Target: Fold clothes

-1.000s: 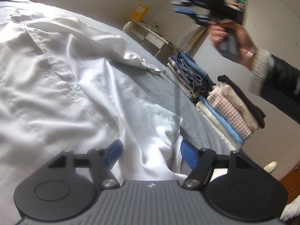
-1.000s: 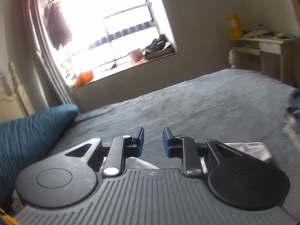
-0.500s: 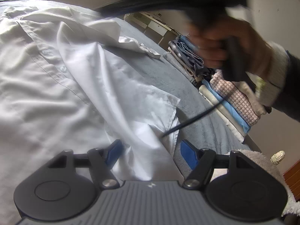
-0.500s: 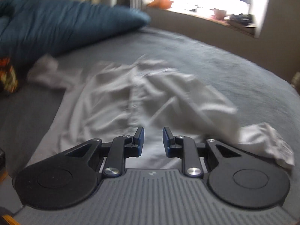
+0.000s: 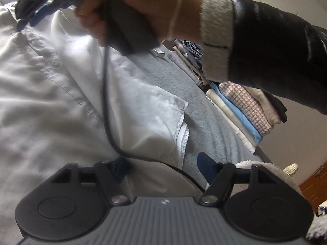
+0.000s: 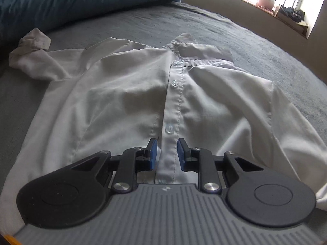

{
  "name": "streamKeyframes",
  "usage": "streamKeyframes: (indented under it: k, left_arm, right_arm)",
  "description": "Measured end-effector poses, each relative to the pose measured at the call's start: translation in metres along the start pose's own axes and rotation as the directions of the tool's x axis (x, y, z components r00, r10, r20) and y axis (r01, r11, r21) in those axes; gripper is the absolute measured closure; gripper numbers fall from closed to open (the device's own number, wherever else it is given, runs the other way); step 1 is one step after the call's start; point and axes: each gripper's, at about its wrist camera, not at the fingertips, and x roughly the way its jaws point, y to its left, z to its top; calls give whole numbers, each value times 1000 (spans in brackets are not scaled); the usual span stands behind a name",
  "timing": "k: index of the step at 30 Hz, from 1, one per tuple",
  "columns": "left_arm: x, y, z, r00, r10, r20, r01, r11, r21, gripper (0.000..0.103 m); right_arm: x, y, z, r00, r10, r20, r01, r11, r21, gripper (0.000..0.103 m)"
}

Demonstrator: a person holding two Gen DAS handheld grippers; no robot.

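A white button-up shirt (image 6: pixel 122 94) lies face up on the grey bed, collar (image 6: pixel 196 51) at the far end and one sleeve (image 6: pixel 34 40) bunched at the far left. My right gripper (image 6: pixel 166 154) hovers low over the button placket. Its fingers are a narrow gap apart, the placket strip runs between them, and nothing is pinched. In the left wrist view the shirt (image 5: pixel 51 102) fills the left side. My left gripper (image 5: pixel 163 166) stands wide open over its lower hem. A hand holds the right gripper (image 5: pixel 28 20) across the top, and its black cable (image 5: pixel 105 94) hangs down.
A stack of folded clothes (image 5: pixel 245 110) sits along the bed's right edge. A blue pillow (image 6: pixel 81 0) lies at the head of the grey bedspread (image 6: pixel 143 24). A window sill (image 6: pixel 286 14) with clutter is beyond. A dark sleeve (image 5: pixel 276 47) crosses above the stack.
The right gripper has swung down from the air and across the left camera's view. It now sits over the shirt's placket. The left gripper stays open over the hem.
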Motion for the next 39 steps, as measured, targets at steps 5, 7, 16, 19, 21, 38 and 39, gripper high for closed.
streamKeyframes:
  k: [5, 7, 16, 19, 21, 38, 39]
  left_arm:
    - [-1, 5, 4, 1000, -18, -1, 18, 1000, -25, 32]
    - [-2, 7, 6, 1000, -24, -1, 24, 999, -34, 32]
    - [-5, 14, 9, 998, -54, 13, 54, 996, -72, 32]
    - [-8, 16, 10, 998, -64, 21, 65, 995, -81, 32]
    - [-11, 16, 10, 997, -71, 27, 73, 994, -83, 32]
    - [-14, 8, 7, 999, -50, 5, 50, 996, -77, 32]
    - [-15, 7, 7, 999, -48, 5, 48, 996, -74, 32]
  right_arm:
    - [20, 3, 9, 1000, -22, -17, 22, 1000, 5, 81]
    - [23, 0, 11, 999, -37, -17, 37, 999, 16, 82]
    - [13, -19, 20, 999, -30, 36, 26, 994, 104, 101]
    - [4, -28, 26, 998, -9, 68, -1, 990, 144, 101]
    - [-1, -34, 32, 995, 26, 96, -43, 983, 178, 101]
    - [32, -31, 35, 986, 141, 91, -161, 944, 288, 89]
    - [22, -38, 35, 984, 141, 110, -169, 933, 316, 85]
